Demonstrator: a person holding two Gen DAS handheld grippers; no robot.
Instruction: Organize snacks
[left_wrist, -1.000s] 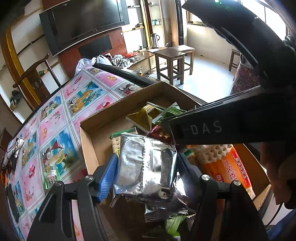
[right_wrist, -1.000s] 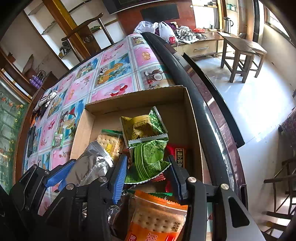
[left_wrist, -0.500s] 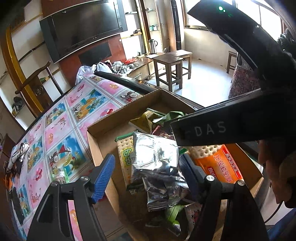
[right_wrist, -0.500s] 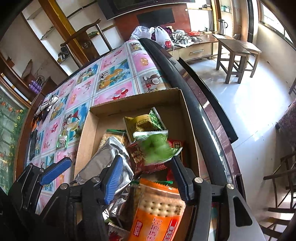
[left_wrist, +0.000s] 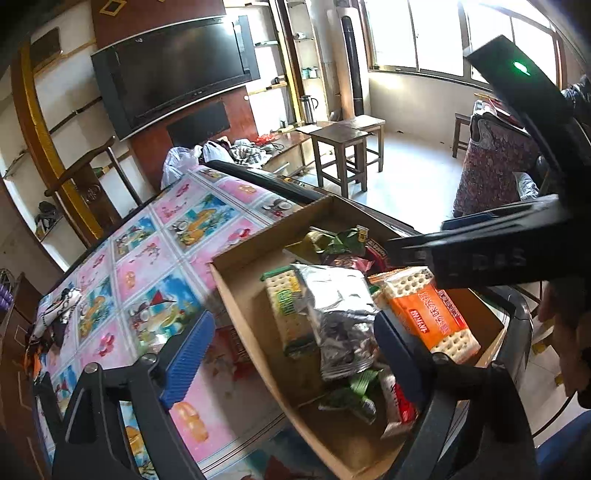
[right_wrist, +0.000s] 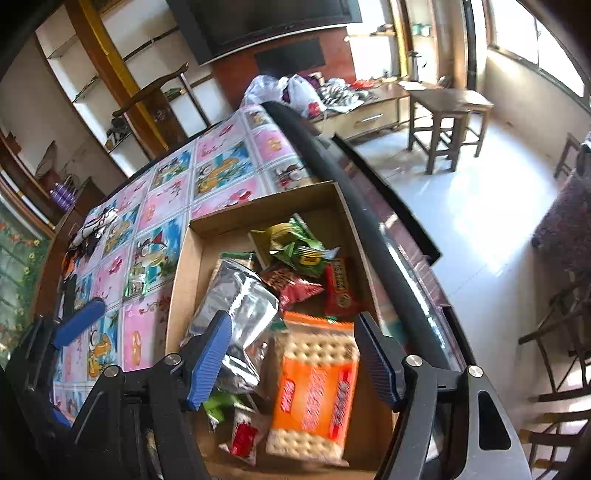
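Note:
An open cardboard box on the table holds several snack packets. A silver foil packet lies loose on top of a green cracker pack. An orange cracker pack lies beside the foil packet. A green bag rests at the far end over red packets. My left gripper hovers above the box, its jaws opening with nothing between the pads. Above the orange pack, my right gripper is also opening and holds nothing.
The table wears a pink and blue picture cloth and has a dark raised edge. A small green packet lies on the cloth left of the box. Wooden stools stand on the floor beyond. A person's hand is at the right.
Both grippers opened and drew up and back from the box. The left one let go of the silver packet and the right one let go of the green bag; both packets now lie in the box.

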